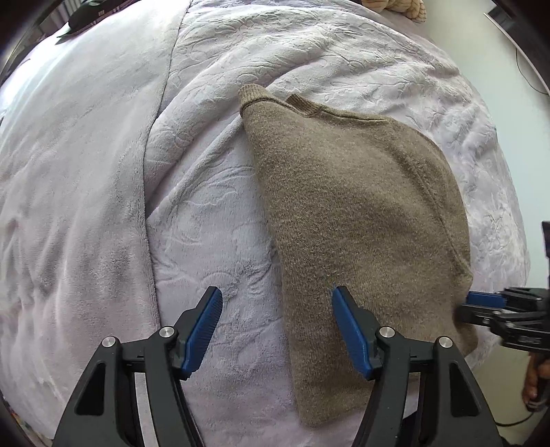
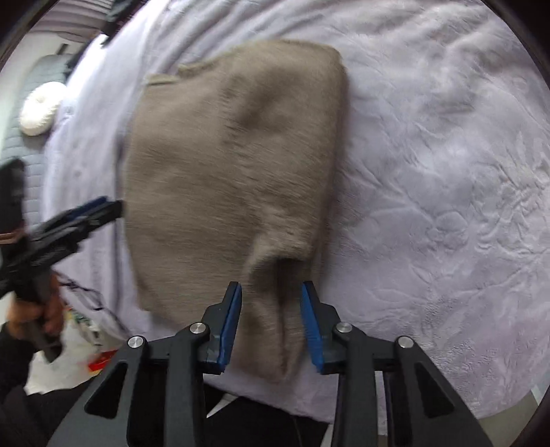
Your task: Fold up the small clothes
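Observation:
A taupe knitted garment (image 1: 361, 213) lies folded on the lilac blanket (image 1: 213, 223), its ribbed hem at the far end. My left gripper (image 1: 276, 292) points down with its jaws wide apart; one blue pad hangs over the garment's left edge, the other over bare blanket, and nothing is held. My right gripper (image 2: 271, 285) stands open at the garment's (image 2: 233, 165) near corner. A raised ridge of knit runs between its pads, which stand clear of it on both sides. Each gripper shows in the other's view: the right gripper (image 1: 481, 304) at the garment's right edge, the left gripper (image 2: 110, 206) at its left.
The blanket (image 2: 429, 172) covers a bed and is creased around the garment. A white round cushion (image 2: 39, 110) lies at the far left. A dark item (image 1: 86, 17) sits at the bed's far corner. Clutter (image 2: 92, 344) lies on the floor below the bed's near edge, where a hand (image 2: 48, 313) holds the left gripper.

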